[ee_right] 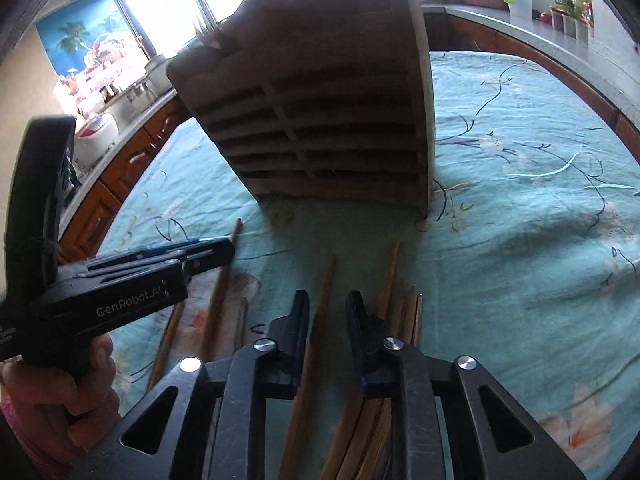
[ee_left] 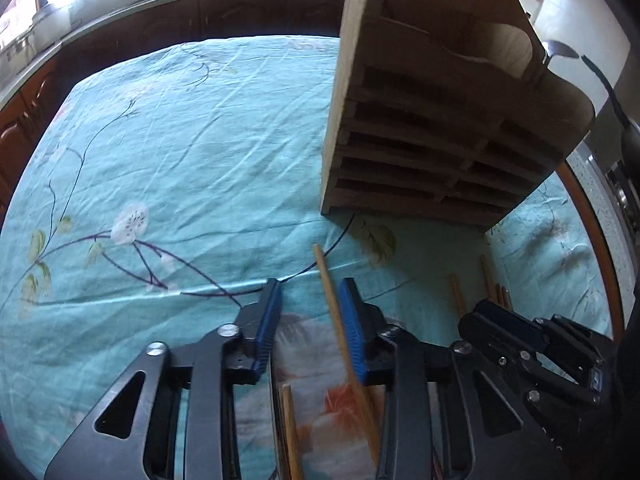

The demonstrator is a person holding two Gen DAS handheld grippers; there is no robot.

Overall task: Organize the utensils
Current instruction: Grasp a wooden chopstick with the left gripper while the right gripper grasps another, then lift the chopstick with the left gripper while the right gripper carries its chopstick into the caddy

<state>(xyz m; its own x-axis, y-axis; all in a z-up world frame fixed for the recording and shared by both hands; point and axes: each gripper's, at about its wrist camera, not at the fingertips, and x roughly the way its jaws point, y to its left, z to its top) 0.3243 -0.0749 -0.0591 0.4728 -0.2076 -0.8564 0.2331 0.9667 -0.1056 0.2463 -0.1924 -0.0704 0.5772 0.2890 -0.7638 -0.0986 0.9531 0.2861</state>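
Observation:
A thin wooden chopstick (ee_left: pixel 326 276) lies on the cloth between the blue pads of my left gripper (ee_left: pixel 311 292), close against the right pad; the jaws stand apart and do not pinch it. My right gripper (ee_right: pixel 328 300) is open over another chopstick (ee_right: pixel 326 280) that runs between its fingers. Several more chopsticks (ee_right: pixel 390 272) lie just right of it. A slotted wooden utensil rack (ee_left: pixel 420 120) stands upright just beyond both grippers, its slatted side (ee_right: pixel 320 120) facing me. The left gripper (ee_right: pixel 228 250) shows at the left of the right wrist view, held by a hand (ee_right: pixel 60 392).
A wrinkled turquoise floral tablecloth (ee_left: pixel 160 160) covers the table. A spoon (ee_left: pixel 560 50) sticks out past the rack's top. Brown cabinets and a grey counter ring the table, with a rice cooker (ee_right: pixel 96 136) at the left and containers (ee_right: pixel 568 20) at the far right.

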